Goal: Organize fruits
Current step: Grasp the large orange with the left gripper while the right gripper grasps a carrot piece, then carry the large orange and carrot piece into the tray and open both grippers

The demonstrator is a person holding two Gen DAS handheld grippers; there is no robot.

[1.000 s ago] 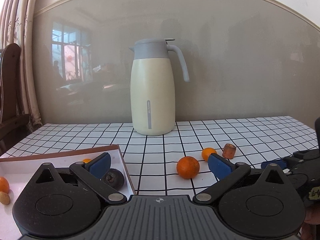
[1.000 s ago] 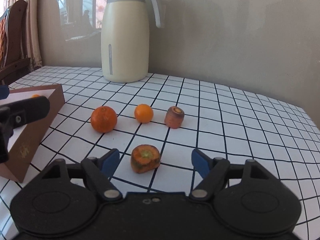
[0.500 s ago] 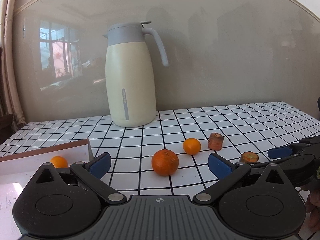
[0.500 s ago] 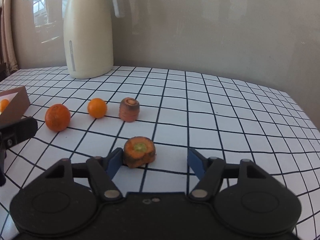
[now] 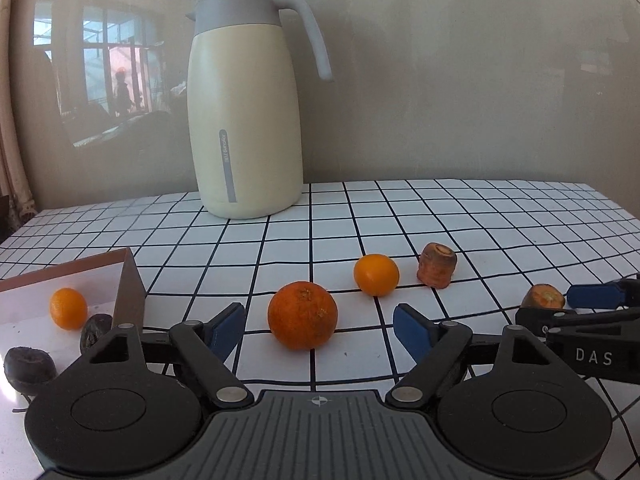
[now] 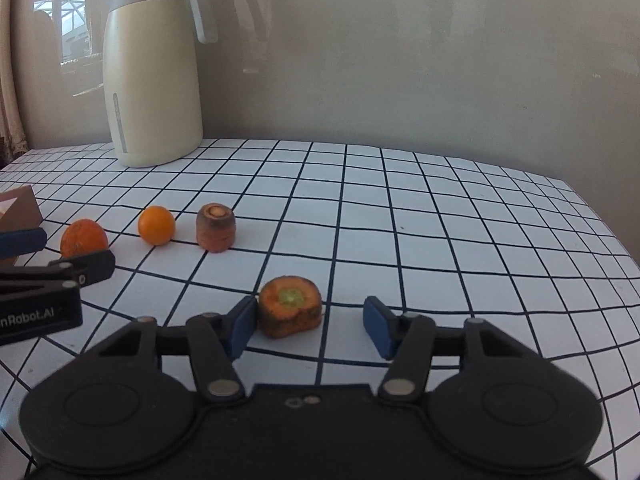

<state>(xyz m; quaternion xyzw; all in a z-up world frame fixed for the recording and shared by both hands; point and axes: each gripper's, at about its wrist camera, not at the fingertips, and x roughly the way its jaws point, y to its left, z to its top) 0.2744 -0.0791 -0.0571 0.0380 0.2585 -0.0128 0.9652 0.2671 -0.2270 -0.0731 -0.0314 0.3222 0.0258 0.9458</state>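
Gridded cloth (image 6: 400, 208) over a table against a grey wall.

Left gripper (image 5: 319, 330): jaws closing, big orange (image 5: 302, 314) between them, clear gaps both sides, nothing pinched yet. Right gripper (image 6: 309, 326): jaws closing too, carrot stub (image 6: 289, 306) between them, left pad touching or almost touching its side, right pad well apart. No hold on either side yet.

Outward from the left jaws: small orange (image 5: 376, 274) just past the big one, carrot chunk (image 5: 437, 266) upright beside that, both apart. Box (image 5: 100, 276) off to the left, with a small orange (image 5: 68, 308) and two dark fruits (image 5: 28, 366) already inside. Jug (image 5: 245, 120) at the back near the wall, well clear. Seen from the right wrist, same row: big orange, small orange, chunk, running away from the box corner.

Step in hand, by the look of it: a double pick, one piece per gripper. Task judged partly done, four pieces left on the cloth.

Next move would call for finishing both closures squarely. Round orange likely to roll if caught off-centre, so pads wanted at its widest girth. Stub sitting off-centre, liable to slide along the cloth until the far pad arrives. Then lift and carry toward the box.
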